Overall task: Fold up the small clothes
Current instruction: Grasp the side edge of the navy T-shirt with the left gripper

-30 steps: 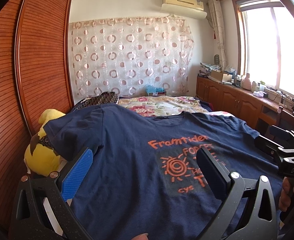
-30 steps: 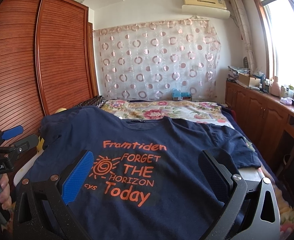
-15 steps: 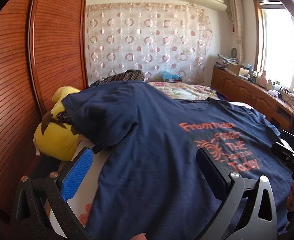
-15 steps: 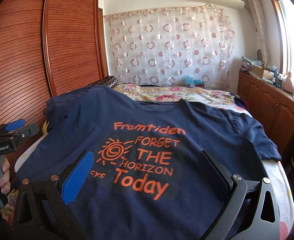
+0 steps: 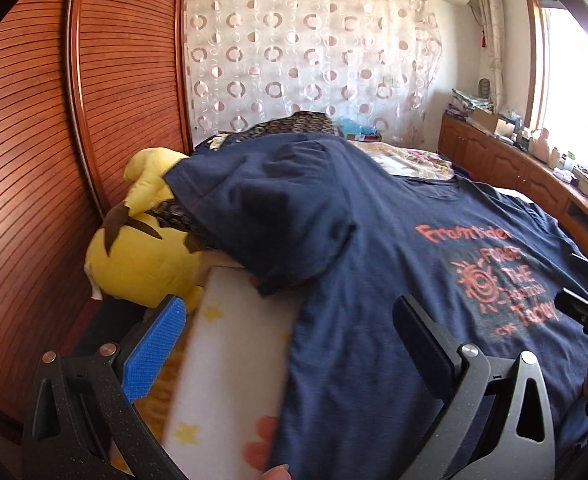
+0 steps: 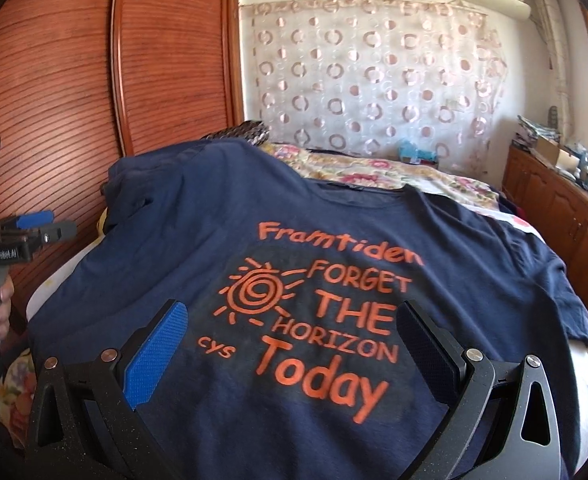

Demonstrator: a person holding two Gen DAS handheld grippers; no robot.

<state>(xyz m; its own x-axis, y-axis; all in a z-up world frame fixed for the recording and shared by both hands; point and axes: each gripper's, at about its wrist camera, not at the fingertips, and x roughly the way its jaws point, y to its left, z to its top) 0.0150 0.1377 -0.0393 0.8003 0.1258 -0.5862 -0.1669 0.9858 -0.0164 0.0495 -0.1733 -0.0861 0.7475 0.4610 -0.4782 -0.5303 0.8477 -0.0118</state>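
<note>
While the navy T-shirt (image 6: 334, 240) lay spread face up over the bed, with its orange print in the middle of the right wrist frame, no fold was yet made in it. The left gripper (image 5: 289, 344) hung low in its own frame with the jaws wide apart and nothing between them; it stood over the side edge of the shirt, where the cloth met the pale sheet (image 5: 233, 340). The right gripper (image 6: 289, 344) was also fully open and empty, above the lower part of the print.

In the upper left of the left wrist frame one sleeve (image 5: 261, 204) was rumpled and lay partly over a yellow plush toy (image 5: 141, 252). The other sleeve (image 6: 562, 300), at the right edge of the right wrist frame, hung a little over the side of the bed.

I judged that the step in hand was to take hold of the shirt for the first fold. To do it well, the left gripper should come down on the side edge or on the rumpled sleeve and pinch only the shirt, not the sheet under it. The sleeve should be lifted free of the toy first, otherwise the fold would be uneven. The right gripper should take the hem on the same side, so that both lift together and the cloth stays tight between them
</note>
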